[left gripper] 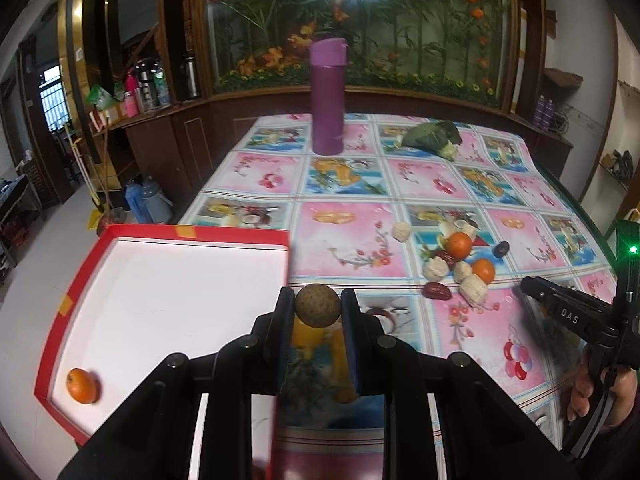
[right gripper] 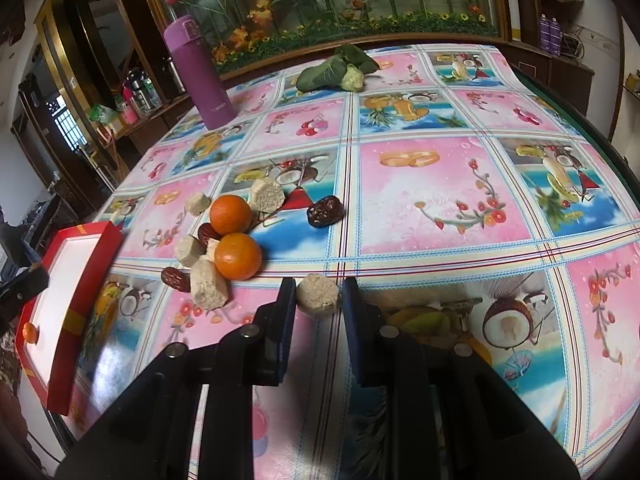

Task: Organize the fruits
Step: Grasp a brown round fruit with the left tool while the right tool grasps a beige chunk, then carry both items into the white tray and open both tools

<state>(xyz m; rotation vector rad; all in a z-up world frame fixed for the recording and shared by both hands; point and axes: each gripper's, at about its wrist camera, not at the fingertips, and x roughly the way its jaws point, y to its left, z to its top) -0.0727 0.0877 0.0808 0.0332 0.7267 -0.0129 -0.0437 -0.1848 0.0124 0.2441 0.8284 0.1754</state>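
Observation:
My left gripper is shut on a brown, rough round fruit, held above the table beside the right wall of a red box with a white floor. One orange lies in the box's near left corner. My right gripper is shut on a beige cylindrical chunk low over the tablecloth. Just to its left sits a pile: two oranges, dark red dates and several beige chunks. The same pile shows in the left wrist view, with the right gripper beside it.
The table wears a pink and blue fruit-print cloth. A tall purple bottle stands at the far side, with a green leafy vegetable to its right. The red box overhangs the table's left edge. A hand holds the right gripper.

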